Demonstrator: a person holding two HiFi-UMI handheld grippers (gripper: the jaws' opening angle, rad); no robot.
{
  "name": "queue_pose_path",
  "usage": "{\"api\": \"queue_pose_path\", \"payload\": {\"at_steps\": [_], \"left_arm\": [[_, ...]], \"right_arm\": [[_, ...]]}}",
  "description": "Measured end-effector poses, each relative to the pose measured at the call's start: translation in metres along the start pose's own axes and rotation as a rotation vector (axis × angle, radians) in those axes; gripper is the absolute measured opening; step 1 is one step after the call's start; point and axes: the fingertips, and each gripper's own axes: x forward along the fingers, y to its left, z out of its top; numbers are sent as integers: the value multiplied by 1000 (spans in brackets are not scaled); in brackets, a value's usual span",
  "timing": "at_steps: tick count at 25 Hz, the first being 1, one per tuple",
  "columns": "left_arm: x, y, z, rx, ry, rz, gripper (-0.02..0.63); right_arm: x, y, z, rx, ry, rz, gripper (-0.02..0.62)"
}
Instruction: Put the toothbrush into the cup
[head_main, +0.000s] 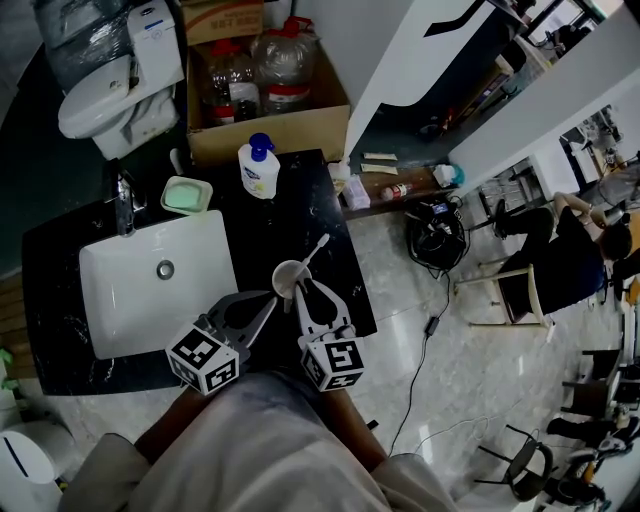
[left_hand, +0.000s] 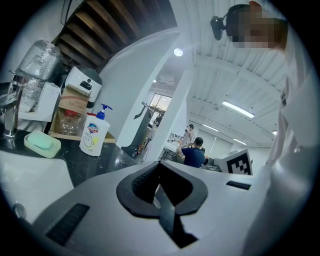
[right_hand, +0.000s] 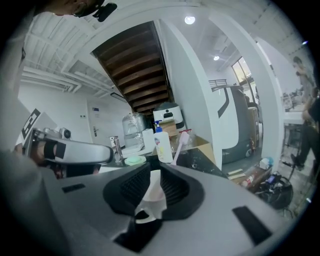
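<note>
A white cup stands on the black counter to the right of the sink. A toothbrush stands in the cup and leans up to the right; its pale pink head shows beyond the right jaws. My right gripper is at the cup's right rim, its jaws closed on a white piece that looks like the cup wall. My left gripper sits just below and left of the cup, shut, with nothing clearly held.
The white sink with its tap lies to the left. A green soap dish and a soap pump bottle stand behind the cup. A cardboard box of water bottles is at the back. The counter edge drops off at right.
</note>
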Motion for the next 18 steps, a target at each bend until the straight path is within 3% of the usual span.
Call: {"api": "queue_pose_path", "payload": {"at_steps": [18], "left_arm": [[-1,-4,3,-12,-7,-29,6]], "right_arm": [[-30,29,23,-56,-68,37,20]]}}
